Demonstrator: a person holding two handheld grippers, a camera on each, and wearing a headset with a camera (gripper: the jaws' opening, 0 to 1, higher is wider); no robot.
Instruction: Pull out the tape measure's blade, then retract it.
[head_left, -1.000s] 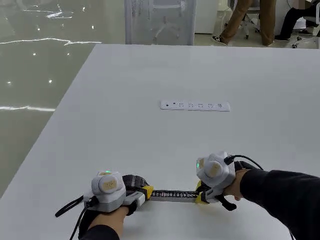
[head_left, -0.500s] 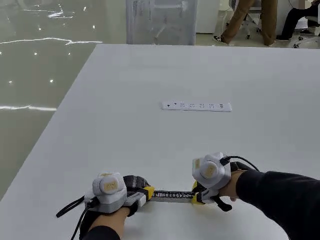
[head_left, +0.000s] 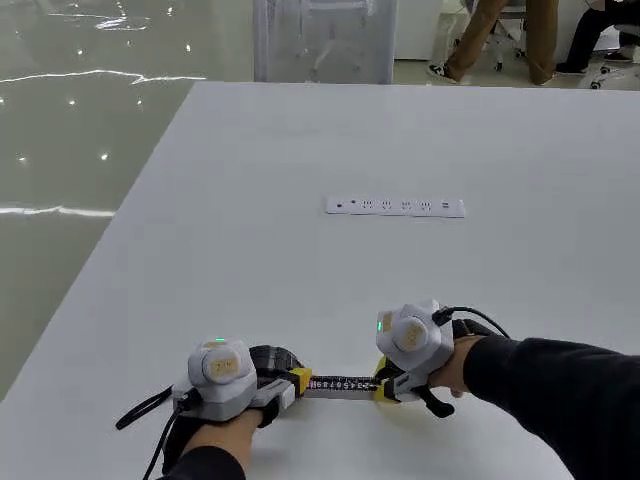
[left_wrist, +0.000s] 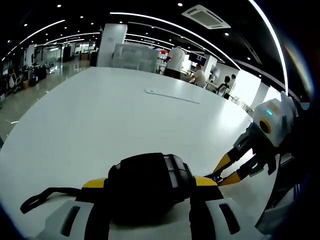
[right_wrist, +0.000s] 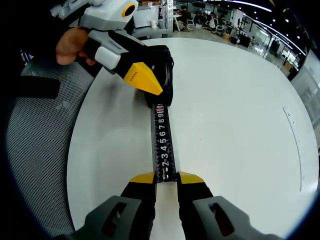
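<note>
Black tape measure (right_wrist: 162, 60) on the white table (right_wrist: 240, 100), its numbered blade (right_wrist: 164, 145) partly out, straight and flat

We work in an open-plan office: wide white table (head_left: 300, 150), power strip (head_left: 395, 206), mesh chair (right_wrist: 45, 130), ceiling light strips (left_wrist: 150, 17).

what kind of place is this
Probably an open-plan office or lab: a big white table with a power strip on it, strip lights overhead, and people in the background.
</note>
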